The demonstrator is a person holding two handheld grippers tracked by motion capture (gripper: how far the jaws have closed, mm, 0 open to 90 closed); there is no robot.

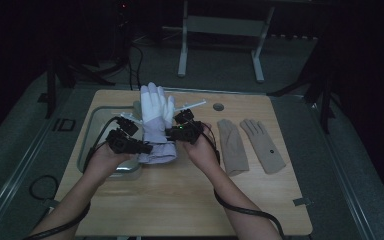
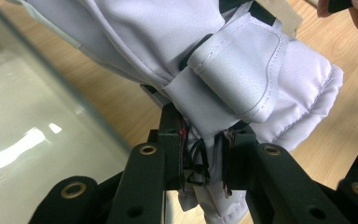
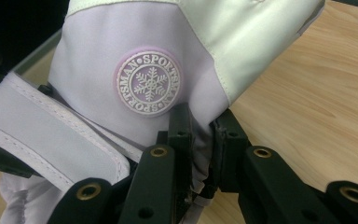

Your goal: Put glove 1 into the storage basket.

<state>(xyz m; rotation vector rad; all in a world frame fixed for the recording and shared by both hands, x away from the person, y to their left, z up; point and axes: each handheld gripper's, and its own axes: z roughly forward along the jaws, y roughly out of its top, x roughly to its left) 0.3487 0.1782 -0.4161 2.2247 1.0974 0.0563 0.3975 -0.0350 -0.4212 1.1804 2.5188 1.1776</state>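
A white and lilac ski glove is held up over the wooden table, beside a clear tray. Its cuff is pinched on one side by the left gripper and on the other by the right gripper. Two tan gloves are laid flat nearby.

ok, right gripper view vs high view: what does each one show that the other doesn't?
Right gripper view alone: the round snowflake badge reading SPORTSMAN, and the right gripper with its fingers pinching the glove's fabric.

High view alone: two beige gloves lying flat at the right, the metal tray at the left, the left gripper, both forearms.

Both: the white and lilac ski glove and the wooden table.
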